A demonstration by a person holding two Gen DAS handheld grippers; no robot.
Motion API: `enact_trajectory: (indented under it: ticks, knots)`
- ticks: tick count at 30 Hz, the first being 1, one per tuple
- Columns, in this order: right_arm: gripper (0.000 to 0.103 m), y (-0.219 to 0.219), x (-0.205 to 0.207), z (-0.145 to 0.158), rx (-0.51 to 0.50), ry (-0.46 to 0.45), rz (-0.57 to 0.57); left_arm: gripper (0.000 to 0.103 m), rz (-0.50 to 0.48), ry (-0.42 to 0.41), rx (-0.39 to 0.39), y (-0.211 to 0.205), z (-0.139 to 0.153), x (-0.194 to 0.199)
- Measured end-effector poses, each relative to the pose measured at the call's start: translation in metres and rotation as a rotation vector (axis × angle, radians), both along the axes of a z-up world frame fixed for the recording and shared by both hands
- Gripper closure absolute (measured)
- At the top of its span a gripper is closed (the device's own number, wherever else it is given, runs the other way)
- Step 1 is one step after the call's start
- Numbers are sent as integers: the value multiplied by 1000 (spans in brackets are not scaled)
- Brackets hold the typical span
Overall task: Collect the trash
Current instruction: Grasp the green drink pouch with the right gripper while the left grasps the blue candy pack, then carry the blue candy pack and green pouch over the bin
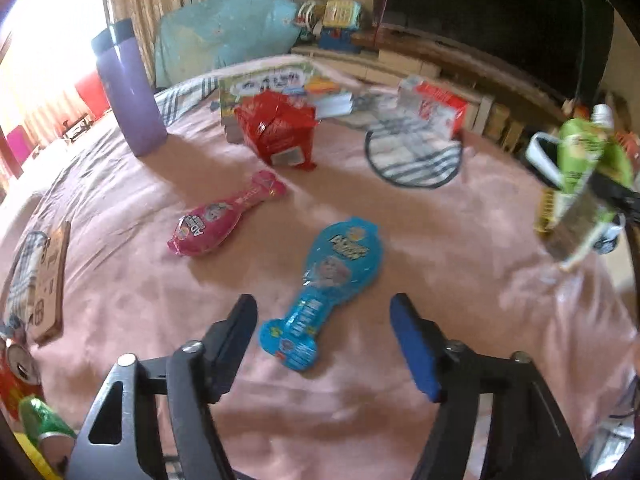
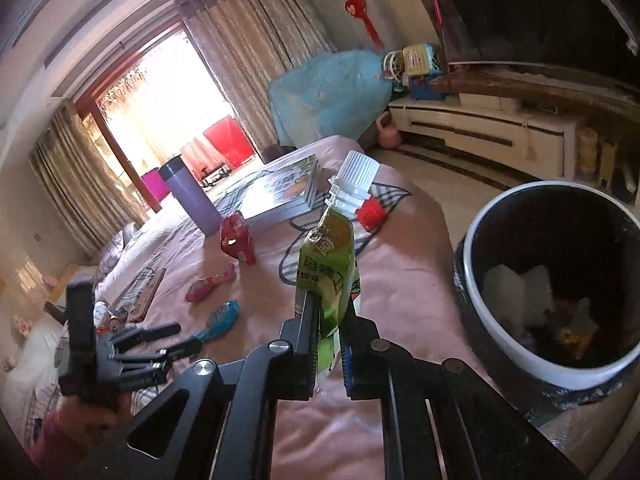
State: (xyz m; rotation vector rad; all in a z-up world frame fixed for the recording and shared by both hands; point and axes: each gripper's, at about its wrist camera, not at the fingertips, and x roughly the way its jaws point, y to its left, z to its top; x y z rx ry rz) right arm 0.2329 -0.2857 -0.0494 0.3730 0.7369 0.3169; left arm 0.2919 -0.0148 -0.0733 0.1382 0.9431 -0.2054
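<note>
My left gripper (image 1: pixel 323 308) is open just above the pink bed sheet (image 1: pixel 440 240), its fingers either side of the lower end of a blue snack wrapper (image 1: pixel 328 284). A pink wrapper (image 1: pixel 224 216) lies to its left and a red crumpled bag (image 1: pixel 280 128) stands behind. My right gripper (image 2: pixel 330 306) is shut on a green drink pouch (image 2: pixel 328 264) with a white cap, held upright above the bed; it also shows in the left wrist view (image 1: pixel 580 176). A black trash bin with a white rim (image 2: pixel 500 320) stands right of the bed, holding some rubbish.
A purple bottle (image 1: pixel 128 88) stands at the back left of the bed. Books (image 1: pixel 272 80), a red-white box (image 1: pixel 436 104) and a round striped cloth (image 1: pixel 412 156) lie at the back. A wooden board (image 1: pixel 50 280) and cans (image 1: pixel 20 372) sit at the left edge.
</note>
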Motion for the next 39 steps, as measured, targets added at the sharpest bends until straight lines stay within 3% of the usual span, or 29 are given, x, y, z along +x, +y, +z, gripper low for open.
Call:
enact_trajectory:
  ticks: [5,8,10,11,19,25,32,39]
  knots:
    - [94,2,-4,-8,12,8,-19,36,-40,33,40,-21,-20,17]
    - [94,1,-8,-8,5,6,-23,60,-66,30,6,-27,-26,25]
    - [94,1,-11,-6,-4,-2,-27,83,-61,36,-29,-26,-24,28]
    - [94,-1,-14,-5,-9,-7,-28,86,-55,38,-46,-26,-24,29]
    - [94,8,-23,-3,-156,-39,-3,87,-81,56,-205,-38,-15,1]
    - [89,13,-20,-16,-136,-30,16,87,-96,92,-338,-51,-16,-14]
    - [88,19,-17,-18,-151,-43,31,87,-83,115,-392,-51,-21,-13]
    - [82,10,-18,-30,-95,-2,19,87,-61,114,-426,-56,-21,-20]
